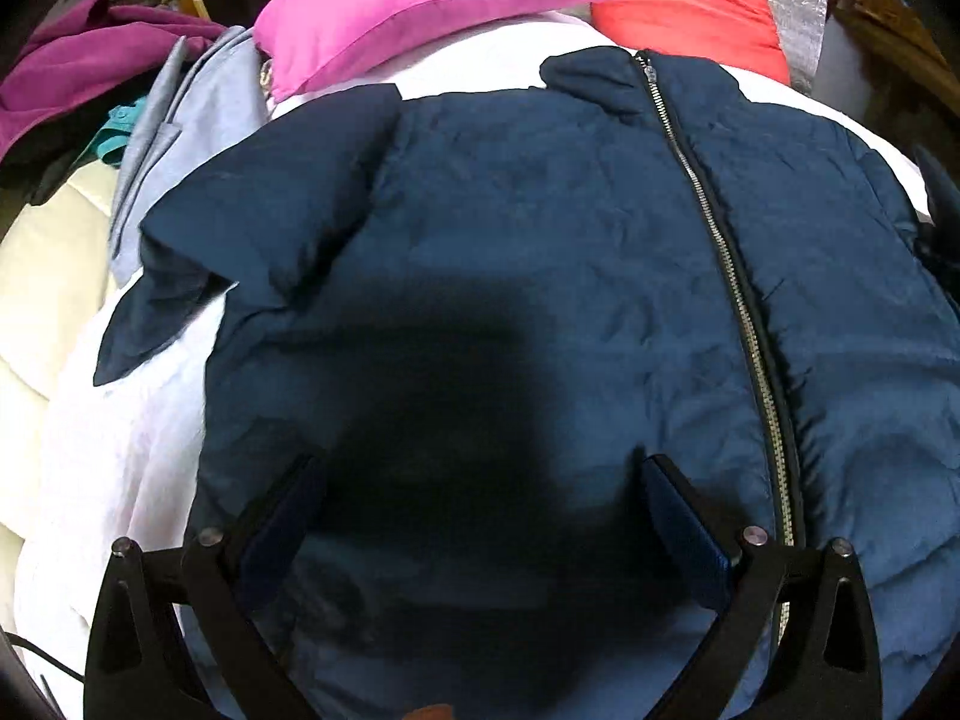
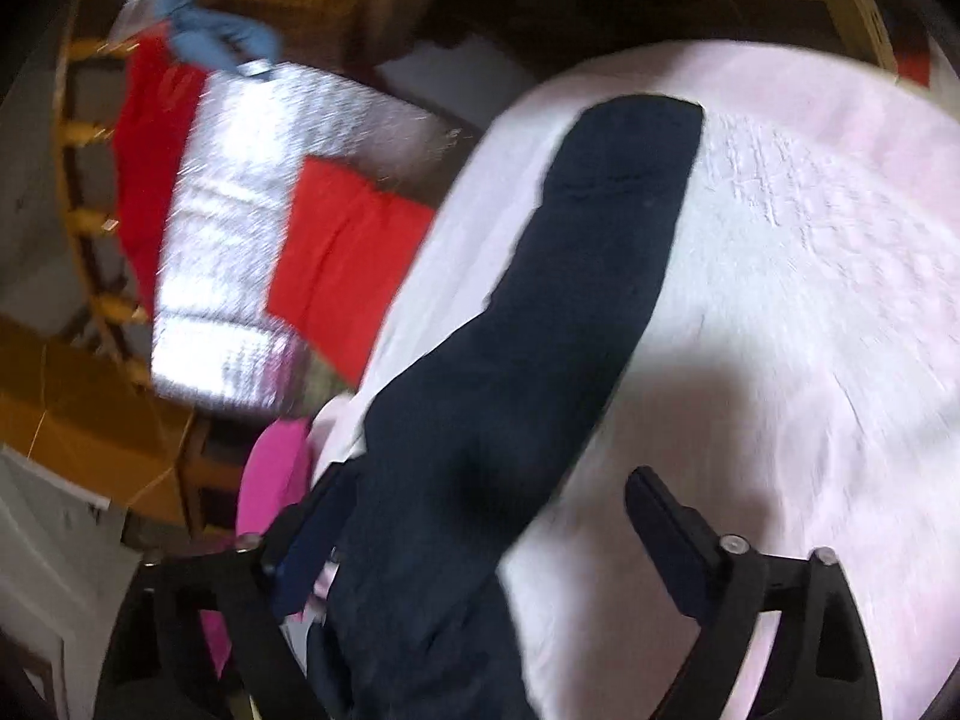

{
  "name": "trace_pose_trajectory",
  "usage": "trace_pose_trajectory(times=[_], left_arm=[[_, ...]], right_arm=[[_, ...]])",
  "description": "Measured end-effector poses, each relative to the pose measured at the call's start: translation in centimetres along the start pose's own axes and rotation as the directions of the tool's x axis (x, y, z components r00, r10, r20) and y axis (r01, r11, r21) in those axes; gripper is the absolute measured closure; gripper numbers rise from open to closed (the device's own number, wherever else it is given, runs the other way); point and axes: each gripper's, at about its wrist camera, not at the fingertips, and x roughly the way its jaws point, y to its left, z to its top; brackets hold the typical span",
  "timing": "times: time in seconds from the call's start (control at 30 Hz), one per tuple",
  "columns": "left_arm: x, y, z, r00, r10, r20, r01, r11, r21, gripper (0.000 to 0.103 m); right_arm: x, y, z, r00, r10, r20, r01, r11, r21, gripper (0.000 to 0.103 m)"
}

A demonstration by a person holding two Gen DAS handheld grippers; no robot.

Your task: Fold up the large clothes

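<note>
We see the navy jacket [image 1: 540, 252] spread zipped-up on the white bedsheet [image 1: 120, 450]; its sleeve [image 2: 540, 312] stretches out across the sheet; our left tongs [image 1: 480, 480] hover released above the jacket's hem; our right tongs [image 2: 486, 498] gape wide over the sleeve; a pink pillow [image 1: 408, 6] and red pillow [image 1: 684, 6] lie beyond.

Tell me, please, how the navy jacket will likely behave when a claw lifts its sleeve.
The jacket looks puffy and creased, so it will probably sag rather than hold its shape. Its sleeve lies limp on the sheet, so it should drape. The smooth shell may slip.
</note>
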Motion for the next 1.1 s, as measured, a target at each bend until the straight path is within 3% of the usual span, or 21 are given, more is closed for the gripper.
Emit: trace_pose_trajectory(times=[0.13, 0.2, 0.27, 0.33, 0.37, 0.47, 0.57, 0.67, 0.8, 0.97, 1.1], left_arm=[[0.7, 0.3, -0.2, 0.999, -0.036, -0.012, 0.036, 0.999, -0.012, 0.000], [0.9, 0.7, -0.3, 0.998, -0.061, -0.019, 0.061, 0.998, -0.026, 0.000], [1.0, 0.7, -0.4, 0.998, -0.068, -0.016, 0.067, 0.997, -0.027, 0.000], [1.0, 0.8, -0.5, 0.998, -0.068, -0.012, 0.067, 0.997, -0.029, 0.000], [1.0, 0.8, -0.6, 0.997, -0.070, -0.012, 0.070, 0.997, -0.030, 0.000], [1.0, 1.1, -0.1, 0.995, -0.093, -0.034, 0.092, 0.996, -0.021, 0.000], [1.0, 1.3, 0.7, 0.993, -0.099, -0.057, 0.099, 0.995, -0.012, 0.000], [-1.3, 2.9, 1.5, 0.996, -0.062, 0.060, 0.066, 0.996, -0.067, 0.000], [-4.2, 5.7, 2.3, 0.982, -0.012, 0.190, 0.037, 0.991, -0.129, 0.000], [-3.3, 10.5, 3.0, 0.986, 0.030, 0.167, 0.016, 0.963, -0.269, 0.000], [-3.4, 13.4, 2.7, 0.987, 0.045, 0.156, 0.015, 0.931, -0.363, 0.000]], right_arm=[[3.5, -2.4, 2.4, 0.998, -0.045, 0.033, 0.041, 0.995, 0.095, 0.026], [4.1, -2.7, 3.1, 0.997, -0.039, 0.064, 0.032, 0.993, 0.110, 0.041], [5.0, -2.0, 3.7, 0.995, -0.074, 0.072, 0.068, 0.994, 0.084, 0.043], [5.6, -1.6, 4.0, 0.988, -0.119, 0.099, 0.113, 0.992, 0.063, 0.060], [5.6, -1.5, 4.2, 0.986, -0.134, 0.096, 0.129, 0.990, 0.060, 0.079], [4.8, -0.2, 3.6, 0.983, -0.119, 0.140, 0.119, 0.993, 0.013, 0.088], [2.6, 3.4, 1.9, 0.980, -0.080, 0.184, 0.102, 0.988, -0.113, 0.090], [1.0, 8.0, -0.7, 0.984, 0.002, 0.176, 0.039, 0.973, -0.226, 0.090], [0.1, 14.6, -6.2, 0.989, 0.100, 0.104, -0.056, 0.928, -0.367, 0.090], [2.6, 20.4, -16.4, 0.988, 0.138, -0.064, -0.152, 0.862, -0.484, 0.090], [7.1, 21.7, -24.2, 0.981, 0.083, -0.174, -0.163, 0.838, -0.521, 0.090]])
